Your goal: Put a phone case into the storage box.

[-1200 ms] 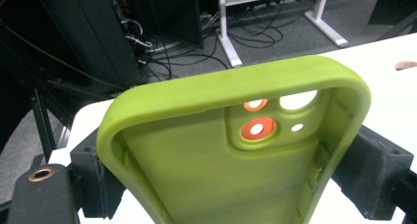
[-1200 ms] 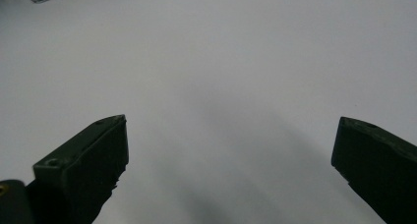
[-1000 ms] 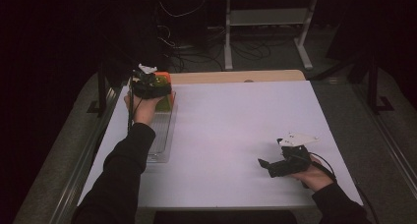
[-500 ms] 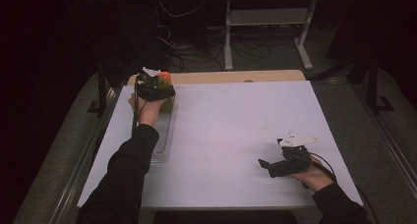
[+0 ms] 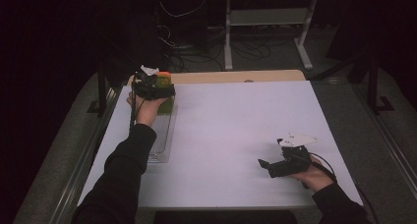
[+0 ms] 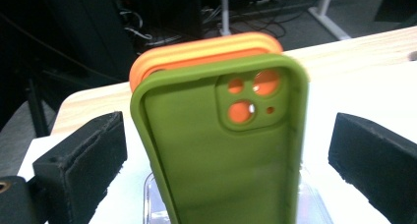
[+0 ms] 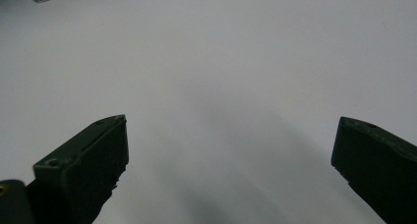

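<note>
A green phone case (image 6: 221, 155) stands upright in a clear tray (image 5: 162, 135) at the table's far left, with orange cases (image 6: 206, 49) stacked right behind it. My left gripper (image 6: 226, 135) straddles the green case; its jaws have just been opening, and a gap shows on each side of the case. In the high view the left gripper (image 5: 153, 89) sits over the green case (image 5: 167, 105) and the orange cases (image 5: 163, 76). My right gripper (image 5: 264, 164) rests low at the table's near right. In its own view the right gripper (image 7: 228, 150) is open over bare white table.
The white tabletop (image 5: 236, 126) spreads between the two hands, and a wooden strip (image 5: 236, 76) runs along its far edge. Beyond the table are a dark floor with cables and a white desk frame (image 5: 265, 32). A metal rail (image 5: 98, 135) runs along the left side.
</note>
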Available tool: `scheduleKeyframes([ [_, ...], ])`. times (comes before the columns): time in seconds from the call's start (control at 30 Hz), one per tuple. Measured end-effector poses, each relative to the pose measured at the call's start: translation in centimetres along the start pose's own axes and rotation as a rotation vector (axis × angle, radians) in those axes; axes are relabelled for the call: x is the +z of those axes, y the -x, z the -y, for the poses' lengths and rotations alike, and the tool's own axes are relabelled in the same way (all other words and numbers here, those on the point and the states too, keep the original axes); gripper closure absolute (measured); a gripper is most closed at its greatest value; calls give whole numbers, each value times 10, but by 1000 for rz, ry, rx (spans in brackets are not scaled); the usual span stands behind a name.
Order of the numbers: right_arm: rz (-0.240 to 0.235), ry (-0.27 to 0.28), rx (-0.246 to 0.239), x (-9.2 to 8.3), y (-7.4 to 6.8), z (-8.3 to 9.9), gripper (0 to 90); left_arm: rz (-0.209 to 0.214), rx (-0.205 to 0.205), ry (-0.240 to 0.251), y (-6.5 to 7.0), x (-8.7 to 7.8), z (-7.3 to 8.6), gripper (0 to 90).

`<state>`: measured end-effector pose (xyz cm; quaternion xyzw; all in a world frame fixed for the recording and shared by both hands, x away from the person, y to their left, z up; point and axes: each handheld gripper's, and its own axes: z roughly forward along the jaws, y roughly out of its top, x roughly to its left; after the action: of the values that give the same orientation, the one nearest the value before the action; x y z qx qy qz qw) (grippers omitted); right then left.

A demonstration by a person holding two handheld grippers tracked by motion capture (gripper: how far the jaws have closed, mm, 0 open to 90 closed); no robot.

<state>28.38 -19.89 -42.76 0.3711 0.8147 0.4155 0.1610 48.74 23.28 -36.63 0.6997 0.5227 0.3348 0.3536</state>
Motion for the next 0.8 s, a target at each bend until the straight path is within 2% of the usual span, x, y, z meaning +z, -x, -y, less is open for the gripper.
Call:
scheduleKeyframes([
  [0.07, 1, 2, -4, 0, 0, 0, 0, 35, 14, -14, -1, -6, -3, 5],
  [0.23, -1, 0, -1, -1, 0, 0, 0, 134, -10, -18, -1, -19, -5, 6],
  [0.37, -2, -2, 2, 0, 0, 0, 0, 212, 21, -19, 2, -32, -6, 6],
  [0.43, -2, -1, 0, 0, 0, 0, 0, 239, 24, -8, 3, -38, -6, 6],
  [0.57, 2, 0, -4, 0, 0, 0, 0, 288, 54, -3, 5, -47, -5, 6],
  [0.7, 3, -2, -3, 0, 0, 0, 0, 340, 52, 0, 7, -53, -3, 6],
  [0.8, 2, -1, 0, 0, 0, 0, 0, 355, 73, 1, 9, -58, -2, 6],
])
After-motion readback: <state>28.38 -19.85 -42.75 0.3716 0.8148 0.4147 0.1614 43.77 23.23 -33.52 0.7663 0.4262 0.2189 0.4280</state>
